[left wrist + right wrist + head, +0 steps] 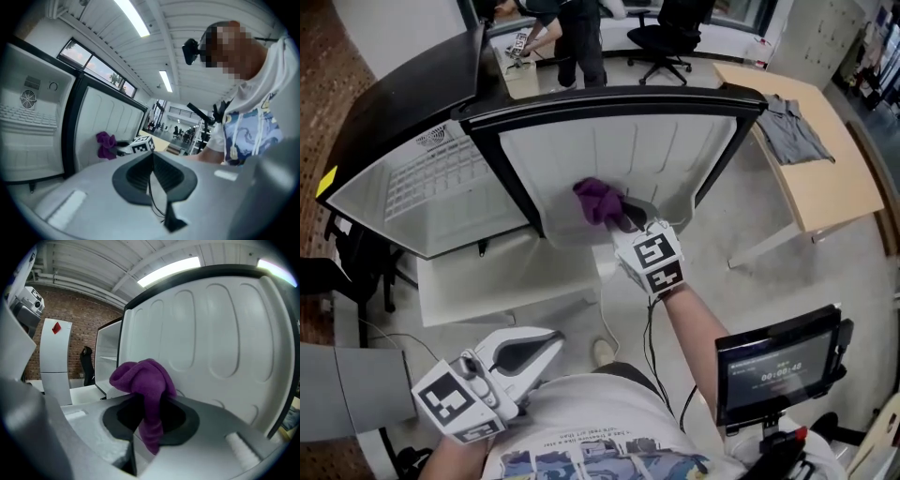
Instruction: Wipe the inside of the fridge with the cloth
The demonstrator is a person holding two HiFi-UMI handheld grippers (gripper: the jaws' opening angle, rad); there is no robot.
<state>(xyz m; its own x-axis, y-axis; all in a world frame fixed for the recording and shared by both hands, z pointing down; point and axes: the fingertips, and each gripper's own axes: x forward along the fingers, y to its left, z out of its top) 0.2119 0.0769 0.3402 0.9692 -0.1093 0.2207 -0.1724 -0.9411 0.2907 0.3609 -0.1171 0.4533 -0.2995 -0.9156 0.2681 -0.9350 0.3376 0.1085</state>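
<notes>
The fridge [609,150] stands open before me, its white ribbed inner wall [220,333] facing the right gripper. My right gripper [628,218] reaches into the fridge and is shut on a purple cloth [598,200]. The cloth [145,380] bunches above the jaws and hangs down between them, close to the inner wall; whether it touches I cannot tell. My left gripper [546,345] is held low by my body at the lower left, shut with nothing in it [152,176]. The left gripper view also catches the cloth [105,145] and the right gripper's marker cube [143,145].
The fridge door [441,197] swings open to the left, above a white board [506,281] on the floor. A wooden table [825,178] with a grey garment [792,131] stands at the right. A screen [778,366] sits at the lower right. A person [572,37] and an office chair [670,37] are behind.
</notes>
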